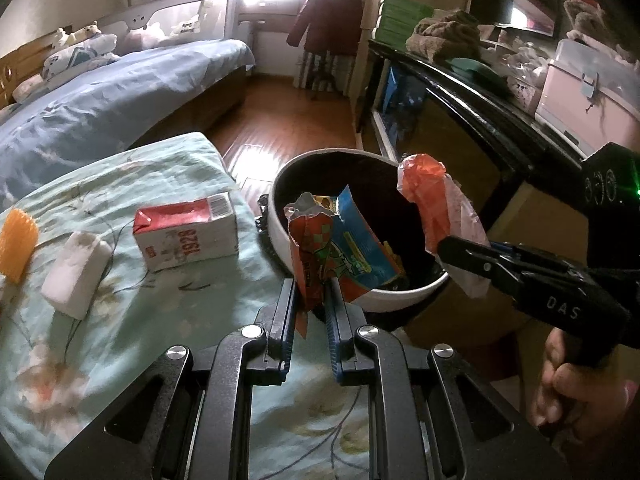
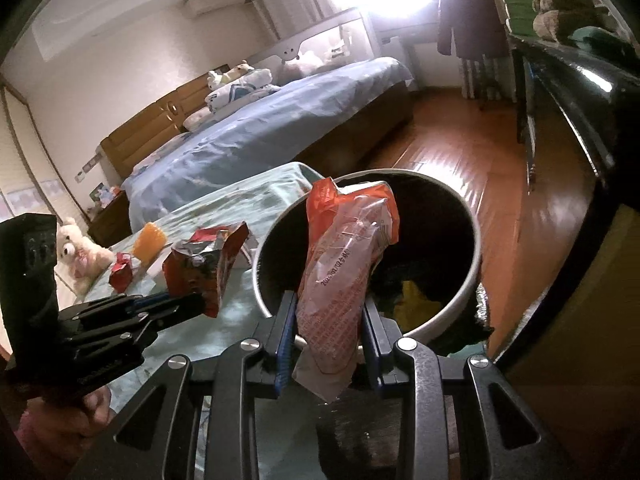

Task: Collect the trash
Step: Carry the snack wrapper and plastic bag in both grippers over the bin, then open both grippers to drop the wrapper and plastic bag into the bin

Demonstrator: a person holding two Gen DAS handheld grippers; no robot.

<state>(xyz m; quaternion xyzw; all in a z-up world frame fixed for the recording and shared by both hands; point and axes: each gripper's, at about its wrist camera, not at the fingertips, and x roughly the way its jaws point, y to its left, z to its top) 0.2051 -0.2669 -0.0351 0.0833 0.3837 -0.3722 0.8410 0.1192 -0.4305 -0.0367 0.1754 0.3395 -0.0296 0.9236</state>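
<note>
Left wrist view has your left gripper (image 1: 311,286) clamped on a torn snack bag (image 1: 316,248), held in front of the bin (image 1: 280,216), near its near rim. Your right gripper (image 1: 456,256) comes in from the right, pinching a clear-and-orange wrapper (image 1: 434,208) over the bin's far right side. In the right wrist view that wrapper (image 2: 346,276) sits squeezed between the pads, bulging above and hanging out below them, with the bin's mouth (image 2: 474,248) just beyond.

Watch these risks:

- The snack bag looks closer to the rim than to the middle. Let go now and it could catch the edge and tip back onto the green cloth (image 1: 120,280) or fall to the floor (image 1: 296,128). Carry it further over the opening first.
- Both wrappers are light and crumpled. They may cling to a pad when you open up, or flutter sideways rather than drop straight, so release low over the mouth.
- Your two tools are converging on one opening. Releasing together risks knocking fingers or bumping the bin, which stands just beside the cloth's edge and could shift.
- The wrapper's loose tail hangs below your right pads; it might snag the rim as you pass over.
- More trash is left on the cloth: a carton (image 1: 186,232), a white block (image 1: 74,276) and an orange piece (image 1: 18,244). Swinging back carelessly could sweep them off.
</note>
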